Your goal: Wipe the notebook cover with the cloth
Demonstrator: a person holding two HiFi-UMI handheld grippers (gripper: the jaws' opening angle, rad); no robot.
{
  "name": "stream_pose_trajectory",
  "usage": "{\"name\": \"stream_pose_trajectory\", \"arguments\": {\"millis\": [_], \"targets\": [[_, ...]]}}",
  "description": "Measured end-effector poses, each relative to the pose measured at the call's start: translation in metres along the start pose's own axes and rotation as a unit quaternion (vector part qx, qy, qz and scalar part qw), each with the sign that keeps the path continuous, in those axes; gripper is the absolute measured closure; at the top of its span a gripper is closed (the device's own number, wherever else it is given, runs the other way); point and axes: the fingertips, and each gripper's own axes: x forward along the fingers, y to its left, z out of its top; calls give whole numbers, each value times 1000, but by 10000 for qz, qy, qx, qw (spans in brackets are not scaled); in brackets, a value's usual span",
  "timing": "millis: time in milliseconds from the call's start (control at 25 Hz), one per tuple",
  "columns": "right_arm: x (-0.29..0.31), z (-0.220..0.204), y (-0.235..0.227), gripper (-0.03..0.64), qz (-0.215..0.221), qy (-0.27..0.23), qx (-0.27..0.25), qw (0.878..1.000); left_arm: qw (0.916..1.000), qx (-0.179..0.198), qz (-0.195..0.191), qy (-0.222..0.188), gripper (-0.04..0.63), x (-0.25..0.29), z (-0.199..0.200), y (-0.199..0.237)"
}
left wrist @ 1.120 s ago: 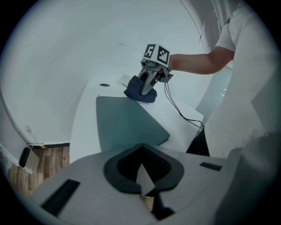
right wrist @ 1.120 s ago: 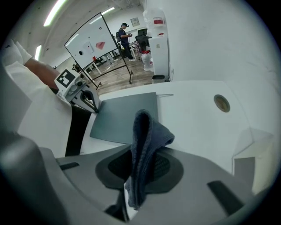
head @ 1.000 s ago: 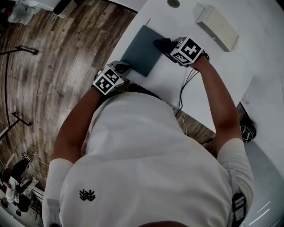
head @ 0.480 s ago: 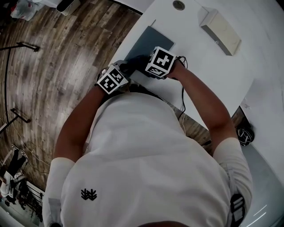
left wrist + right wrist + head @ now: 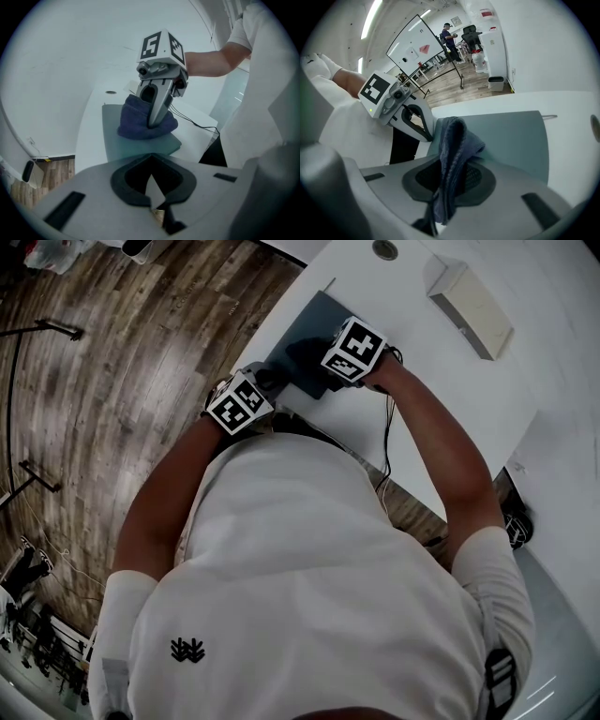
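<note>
We list: right gripper [image 5: 153, 123], jaws pinching cloth [image 5: 135, 123] atop notebook [image 5: 511, 136] on bench [image 5: 441, 381]; left gripper [image 5: 263, 381], jaws pressed together, at notebook's 7 o'clock corner

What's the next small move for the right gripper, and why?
Probably slide the right gripper forward along the notebook, with the cloth pressed flat. Its jaws are shut on the cloth, which sits on the near part of the cover, while most of the cover ahead lies bare.
</note>
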Motion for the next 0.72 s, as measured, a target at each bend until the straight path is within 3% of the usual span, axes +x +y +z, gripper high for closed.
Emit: {"name": "stream_pose_trajectory", "arguments": {"millis": [720], "targets": [[-68,-22,-109,561,-1333,139,213,9908,10000,-19,-1,-28,589,-1,-1,1]]}}
